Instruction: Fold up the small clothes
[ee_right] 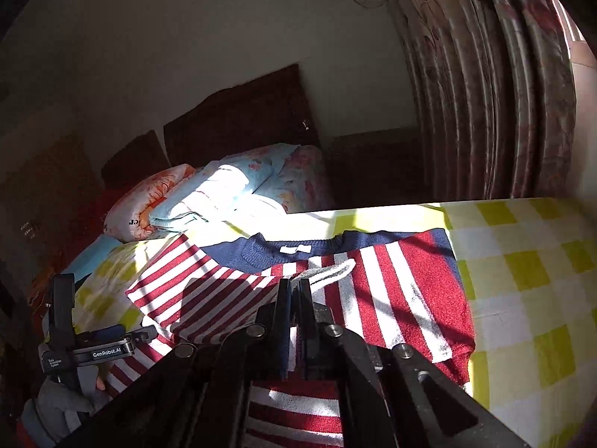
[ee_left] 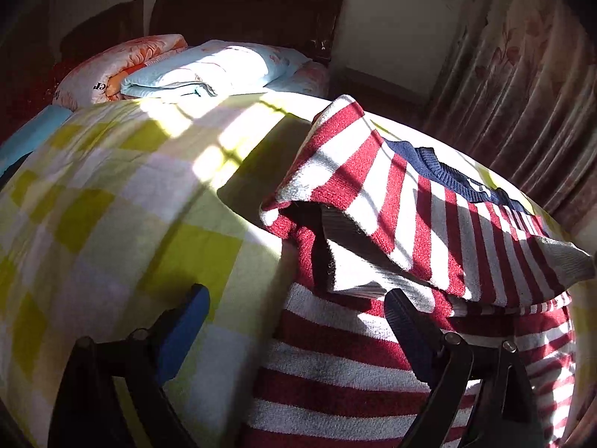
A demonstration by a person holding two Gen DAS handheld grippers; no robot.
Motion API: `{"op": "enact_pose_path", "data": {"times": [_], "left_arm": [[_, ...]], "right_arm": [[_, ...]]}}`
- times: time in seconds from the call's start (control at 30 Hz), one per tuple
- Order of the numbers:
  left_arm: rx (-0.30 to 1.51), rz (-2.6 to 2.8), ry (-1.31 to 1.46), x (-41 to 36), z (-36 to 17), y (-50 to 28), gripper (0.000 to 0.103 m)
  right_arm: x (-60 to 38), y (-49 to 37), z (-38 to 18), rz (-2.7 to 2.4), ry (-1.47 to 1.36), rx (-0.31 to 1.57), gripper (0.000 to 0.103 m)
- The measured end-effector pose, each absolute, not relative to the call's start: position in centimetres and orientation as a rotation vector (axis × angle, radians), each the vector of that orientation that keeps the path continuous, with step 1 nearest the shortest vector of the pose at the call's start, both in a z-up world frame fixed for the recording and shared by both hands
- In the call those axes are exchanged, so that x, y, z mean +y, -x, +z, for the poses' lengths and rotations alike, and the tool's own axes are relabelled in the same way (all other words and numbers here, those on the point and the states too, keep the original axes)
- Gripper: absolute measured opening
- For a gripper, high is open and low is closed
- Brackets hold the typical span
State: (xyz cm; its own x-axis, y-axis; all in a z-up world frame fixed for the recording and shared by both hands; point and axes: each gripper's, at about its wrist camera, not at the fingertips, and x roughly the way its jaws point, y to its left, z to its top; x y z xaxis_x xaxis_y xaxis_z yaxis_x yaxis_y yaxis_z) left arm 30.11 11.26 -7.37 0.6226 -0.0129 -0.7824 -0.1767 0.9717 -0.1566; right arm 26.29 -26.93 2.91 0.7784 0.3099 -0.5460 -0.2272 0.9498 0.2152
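On the bed, across the yellow-and-white checked sheet point(ee_left: 112, 201), we see a red-and-white striped sweater point(ee_left: 429, 201) with a navy collar point(ee_right: 294, 250) lying spread out, one sleeve point(ee_left: 335, 171) folded over its body. At the far left of the right wrist view, our left hand-held gripper point(ee_right: 127, 336) sits low at the sweater's left edge; in its own view its blue-padded fingers point(ee_left: 183, 321) stand wide apart, one over the sheet and one over the striped knit, holding nothing. Behind it, at the head of the bed, a folded light-blue quilt point(ee_left: 209, 71) rests beside an orange floral pillow point(ee_left: 112, 67), against a dark headboard point(ee_left: 246, 7). Toward the middle, our right hand-held gripper point(ee_right: 296, 298) has its jaws pressed together on a grey ribbed cuff point(ee_right: 332, 272) over the sweater's chest. Furthest right hangs a floral curtain point(ee_right: 503, 93).
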Motion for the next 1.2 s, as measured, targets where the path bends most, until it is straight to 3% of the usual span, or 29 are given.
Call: {"op": "enact_pose_path", "data": {"times": [0.33, 0.37, 0.4, 0.6, 0.7, 0.73, 0.77, 0.8, 0.83, 1.2], "left_arm": [[0.882, 0.066, 0.265, 11.6, -7.3, -30.1, 0.103], [0.884, 0.067, 0.262, 11.6, -7.3, -30.1, 0.103], [0.885, 0.067, 0.260, 11.6, -7.3, -30.2, 0.103], [0.883, 0.061, 0.265, 11.6, -7.4, -30.2, 0.103], [0.884, 0.054, 0.268, 11.6, -7.4, -30.2, 0.103], [0.884, 0.053, 0.268, 11.6, -7.4, -30.2, 0.103], [0.883, 0.052, 0.269, 11.6, -7.4, -30.2, 0.103], [0.882, 0.051, 0.271, 11.6, -7.4, -30.1, 0.103], [0.881, 0.050, 0.274, 11.6, -7.4, -30.1, 0.103], [0.876, 0.045, 0.283, 11.7, -7.3, -30.0, 0.103]], "right_arm": [[-31.3, -27.0, 0.0, 0.261, -0.234, 0.681, 0.004], [-31.3, -27.2, -0.3, 0.283, -0.252, 0.715, 0.017], [-31.3, -27.5, -0.8, 0.298, -0.274, 0.754, 0.037], [-29.2, -28.4, -3.5, 0.301, -0.239, 0.875, 0.041], [-26.2, -28.0, -3.4, 0.270, -0.050, 0.888, 0.053], [-25.4, -27.9, -3.5, 0.268, -0.004, 0.892, 0.052], [-24.8, -27.7, -3.6, 0.262, 0.037, 0.882, 0.043], [-24.3, -27.4, -3.6, 0.256, 0.074, 0.865, 0.017], [-24.2, -27.3, -3.6, 0.256, 0.085, 0.846, 0.009], [-28.9, -25.5, 0.1, 0.216, -0.059, 0.718, 0.008]]}}
